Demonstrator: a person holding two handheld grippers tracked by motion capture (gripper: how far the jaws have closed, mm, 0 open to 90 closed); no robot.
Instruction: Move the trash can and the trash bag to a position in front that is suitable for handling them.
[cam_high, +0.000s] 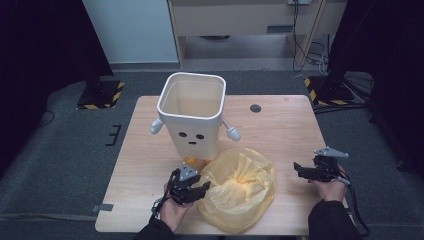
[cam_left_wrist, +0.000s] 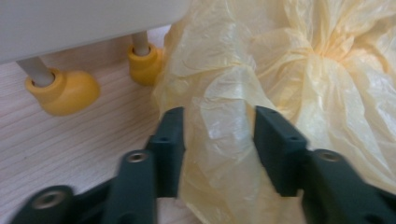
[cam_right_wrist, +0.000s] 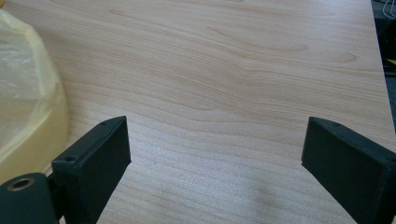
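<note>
A crumpled yellow plastic bag (cam_high: 240, 187) lies on the wooden table (cam_high: 280, 125) in front of a white bin (cam_high: 192, 117) that has a face, small arms and yellow feet (cam_left_wrist: 65, 91). At the bag's left edge my left gripper (cam_high: 202, 189) is open, and a fold of the bag (cam_left_wrist: 219, 126) lies between its jaws. My right gripper (cam_high: 298, 169) is held to the right of the bag, apart from it, open wide over bare wood (cam_right_wrist: 215, 154). In the right gripper view the bag's edge (cam_right_wrist: 23, 102) sits at the far left.
The bin stands upright with its top open, at the table's centre-left. A dark round hole (cam_high: 255, 108) is set into the tabletop behind it. Grey carpet surrounds the table, with black stands and cables at the back corners.
</note>
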